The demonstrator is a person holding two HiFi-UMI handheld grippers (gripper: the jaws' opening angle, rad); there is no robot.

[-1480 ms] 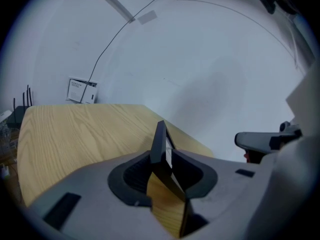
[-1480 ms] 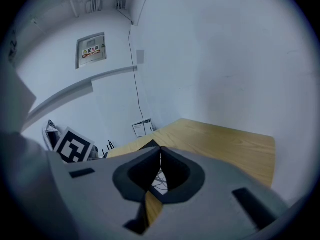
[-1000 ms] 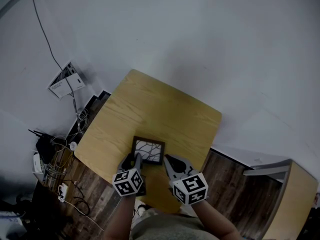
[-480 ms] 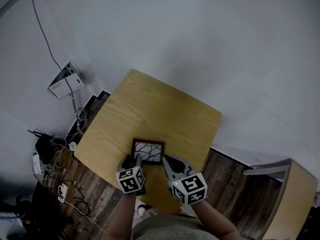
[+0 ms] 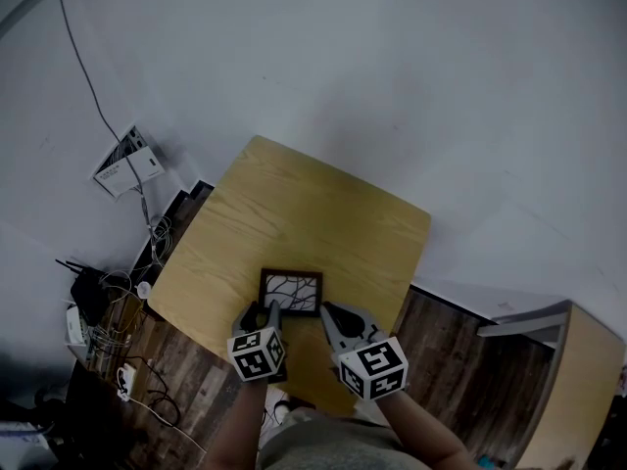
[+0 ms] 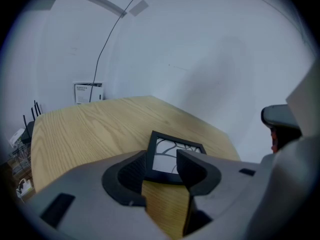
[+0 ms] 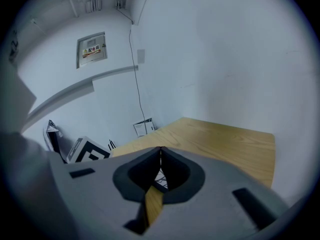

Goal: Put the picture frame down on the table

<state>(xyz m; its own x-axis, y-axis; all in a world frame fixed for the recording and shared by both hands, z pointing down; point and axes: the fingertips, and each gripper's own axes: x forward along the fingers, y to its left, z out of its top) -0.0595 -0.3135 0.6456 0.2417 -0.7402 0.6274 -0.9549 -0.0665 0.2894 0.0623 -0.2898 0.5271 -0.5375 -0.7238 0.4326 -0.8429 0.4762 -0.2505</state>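
Note:
A small dark picture frame [image 5: 291, 292] with a branch pattern lies flat on the light wooden table [image 5: 304, 213], near its front edge. In the left gripper view the frame [image 6: 175, 153] sits just beyond my left gripper [image 6: 161, 165], whose jaws stand open on either side of the frame's near edge. Seen from the head view, the left gripper [image 5: 266, 313] is at the frame's near left corner. My right gripper [image 5: 329, 313] is just right of the frame. Its jaws are shut tip to tip [image 7: 160, 149], with nothing between them.
A tangle of cables and small devices [image 5: 103, 306] lies on the dark wood floor left of the table. A leaflet box [image 5: 127, 160] leans at the white wall. A wooden cabinet [image 5: 573, 380] stands at the right. The table's far half is bare wood.
Almost nothing: the left gripper has shifted slightly at the frame's near edge, and the frame stays on the table. The right gripper has not moved.

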